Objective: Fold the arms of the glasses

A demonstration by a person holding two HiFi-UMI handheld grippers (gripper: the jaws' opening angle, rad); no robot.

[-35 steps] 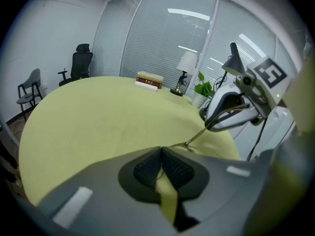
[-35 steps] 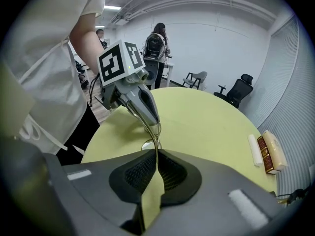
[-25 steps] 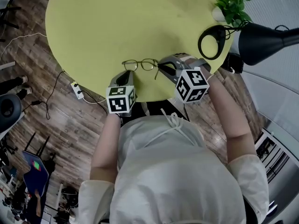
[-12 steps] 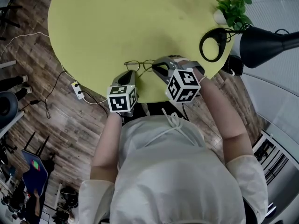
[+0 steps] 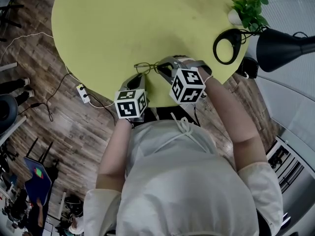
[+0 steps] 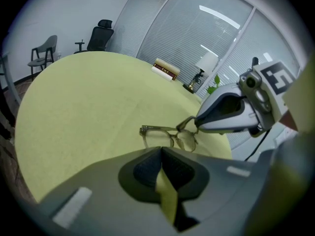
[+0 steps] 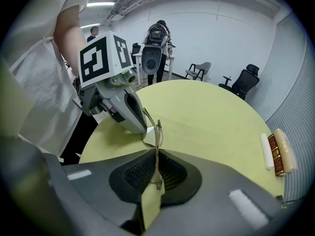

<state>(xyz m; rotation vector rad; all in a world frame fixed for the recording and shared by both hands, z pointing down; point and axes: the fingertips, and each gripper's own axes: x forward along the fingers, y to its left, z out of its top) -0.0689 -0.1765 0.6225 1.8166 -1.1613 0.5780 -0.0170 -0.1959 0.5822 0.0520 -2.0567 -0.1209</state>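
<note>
The glasses [image 5: 147,67] lie near the desk's [image 5: 123,23] near edge, frame [image 6: 157,129] running left-right. The right fingers [image 7: 138,173] pinch one arm [image 7: 157,151] lengthwise, nearly closed. The left fingers [image 6: 147,168], closed on nothing, sit just behind the frame's other end.

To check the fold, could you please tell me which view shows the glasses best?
The left gripper view: the glasses face it, with the frame front clearly seen. The head view shows them small and partly covered by the right tongs. The right gripper view shows mostly one arm, edge-on, in its tongs.
</note>
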